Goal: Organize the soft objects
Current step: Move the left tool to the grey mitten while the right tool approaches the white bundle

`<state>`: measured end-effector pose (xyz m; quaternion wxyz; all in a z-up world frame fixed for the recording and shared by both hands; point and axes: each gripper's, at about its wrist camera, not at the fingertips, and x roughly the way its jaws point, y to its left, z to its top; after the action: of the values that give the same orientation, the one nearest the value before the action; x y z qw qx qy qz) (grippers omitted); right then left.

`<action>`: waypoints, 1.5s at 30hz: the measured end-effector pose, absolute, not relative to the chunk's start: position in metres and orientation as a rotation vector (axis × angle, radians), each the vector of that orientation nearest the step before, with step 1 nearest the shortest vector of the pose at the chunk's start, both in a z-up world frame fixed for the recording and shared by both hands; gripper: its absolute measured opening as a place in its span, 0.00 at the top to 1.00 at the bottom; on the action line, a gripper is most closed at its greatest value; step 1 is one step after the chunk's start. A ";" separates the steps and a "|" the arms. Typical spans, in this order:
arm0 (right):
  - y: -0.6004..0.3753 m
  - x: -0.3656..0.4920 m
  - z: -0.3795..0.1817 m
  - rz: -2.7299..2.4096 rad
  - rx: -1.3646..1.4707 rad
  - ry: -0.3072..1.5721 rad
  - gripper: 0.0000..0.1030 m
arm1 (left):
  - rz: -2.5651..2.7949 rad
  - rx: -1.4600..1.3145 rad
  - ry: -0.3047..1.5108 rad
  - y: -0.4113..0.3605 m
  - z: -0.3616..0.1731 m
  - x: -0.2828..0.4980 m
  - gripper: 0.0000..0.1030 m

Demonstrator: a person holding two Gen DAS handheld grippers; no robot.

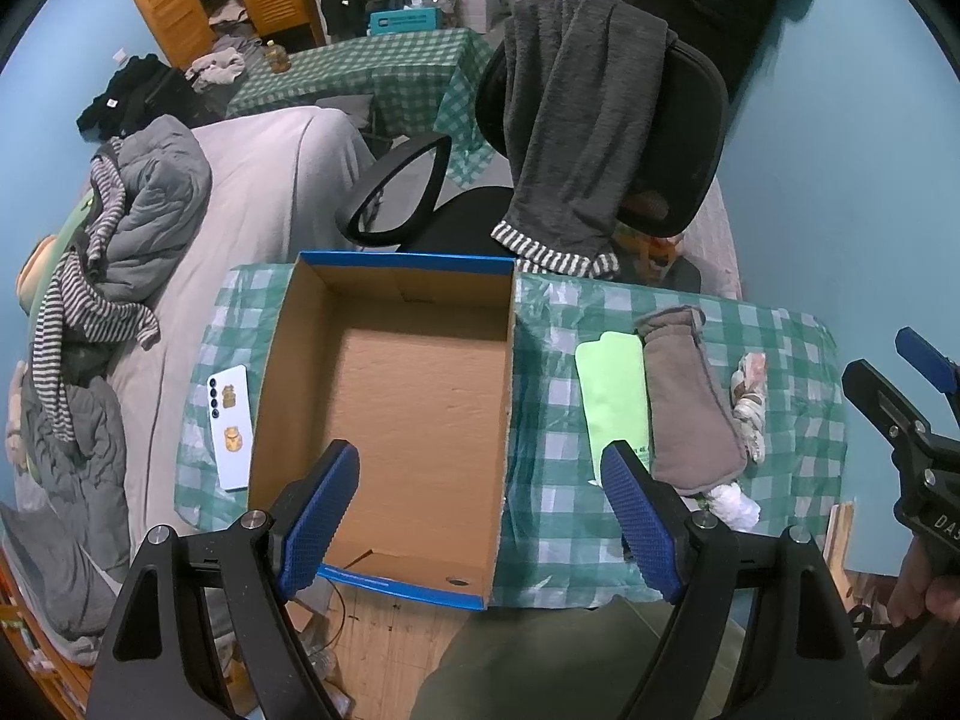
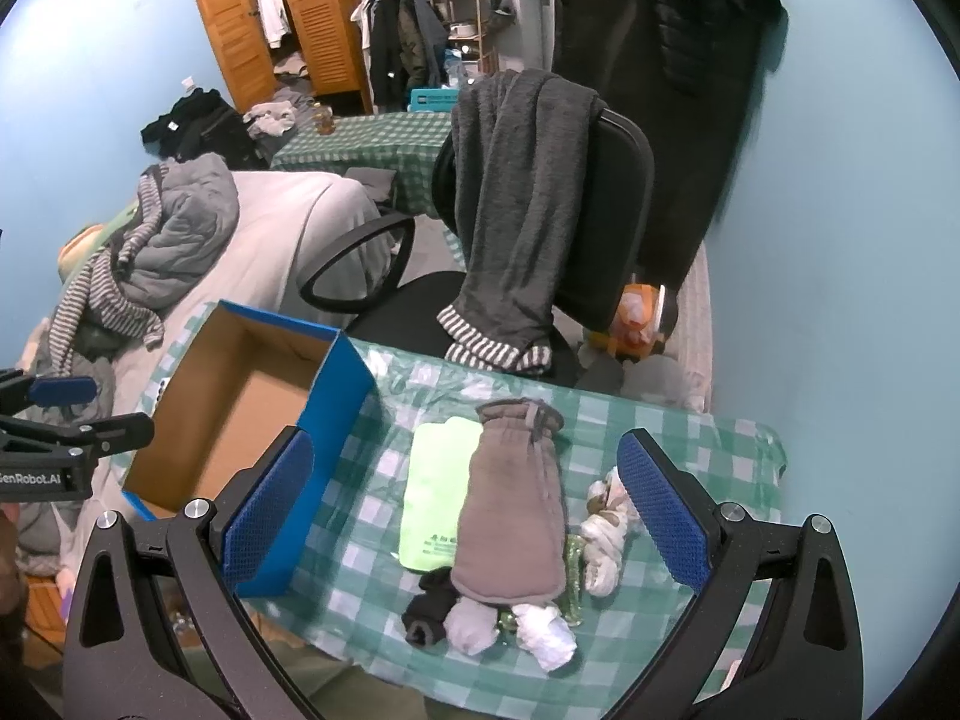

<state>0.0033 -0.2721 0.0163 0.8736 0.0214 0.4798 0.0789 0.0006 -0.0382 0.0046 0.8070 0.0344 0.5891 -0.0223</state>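
An empty cardboard box (image 1: 414,396) with blue outer walls stands on the checked table (image 1: 552,516); it also shows at the left of the right wrist view (image 2: 240,414). Right of it lie a folded grey-brown garment (image 2: 510,516), a light green pouch (image 2: 435,492), a patterned white cloth roll (image 2: 606,534), and black (image 2: 429,606), grey (image 2: 474,627) and white (image 2: 546,630) sock rolls. My left gripper (image 1: 480,516) is open and empty over the box's near edge. My right gripper (image 2: 462,510) is open and empty above the grey-brown garment.
A white phone (image 1: 231,426) lies on the table left of the box. Behind the table stands a black office chair (image 2: 606,228) draped with a dark grey garment (image 2: 516,204). A bed with heaped clothes (image 1: 132,222) is at the left.
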 end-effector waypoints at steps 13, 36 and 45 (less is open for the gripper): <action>-0.306 0.005 0.002 0.106 0.054 1.034 0.02 | -0.092 0.104 1.286 -0.071 -0.005 0.007 0.18; -0.398 0.029 -0.096 0.032 0.149 1.216 0.02 | -0.191 0.131 1.425 -0.150 -0.080 0.036 0.18; -0.404 0.039 -0.153 0.023 0.159 1.311 0.03 | -0.197 0.127 1.475 -0.171 -0.126 0.047 0.18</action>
<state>0.0390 -0.4040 -0.1533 0.7897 0.0740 0.6090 0.0105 0.0468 -0.1708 -0.1256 0.7340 0.0578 0.6707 -0.0896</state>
